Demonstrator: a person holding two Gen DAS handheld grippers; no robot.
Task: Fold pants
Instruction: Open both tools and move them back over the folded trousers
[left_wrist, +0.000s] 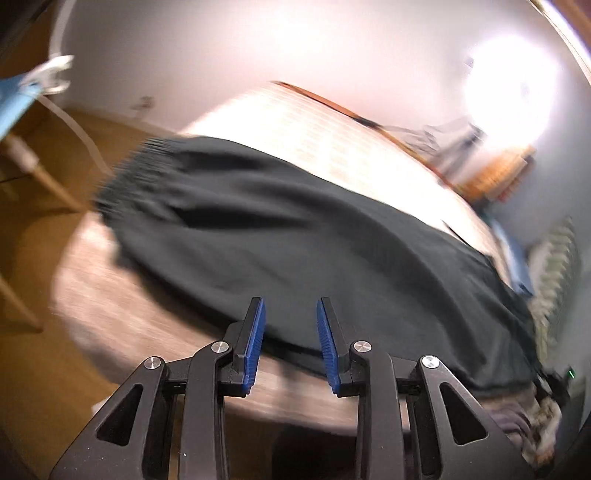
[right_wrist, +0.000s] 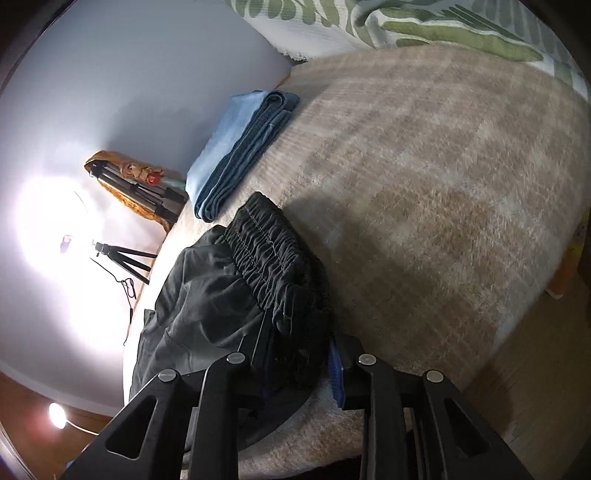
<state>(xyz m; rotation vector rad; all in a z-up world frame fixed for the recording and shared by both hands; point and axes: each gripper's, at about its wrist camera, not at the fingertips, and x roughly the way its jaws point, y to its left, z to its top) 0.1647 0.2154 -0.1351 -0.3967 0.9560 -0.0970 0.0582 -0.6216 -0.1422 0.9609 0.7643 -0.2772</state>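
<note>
Black pants (left_wrist: 295, 236) lie spread across a beige bed cover (left_wrist: 147, 332). Their gathered elastic waistband (left_wrist: 140, 166) is at the far left in the blurred left wrist view. My left gripper (left_wrist: 290, 332) is open and empty, its blue pads (left_wrist: 255, 339) just at the pants' near edge. In the right wrist view my right gripper (right_wrist: 295, 354) is shut on the pants (right_wrist: 207, 295) at the waistband (right_wrist: 266, 251), which bunches over the fingers. Only the right blue pad (right_wrist: 335, 373) shows.
Folded blue jeans (right_wrist: 240, 151) lie on the bed cover (right_wrist: 443, 184) beyond the waistband. A leaf-patterned pillow (right_wrist: 424, 26) is at the head. Tripods (right_wrist: 125, 254) and a bright lamp stand by the wall. A wooden chair leg (left_wrist: 44, 173) and wood floor lie left.
</note>
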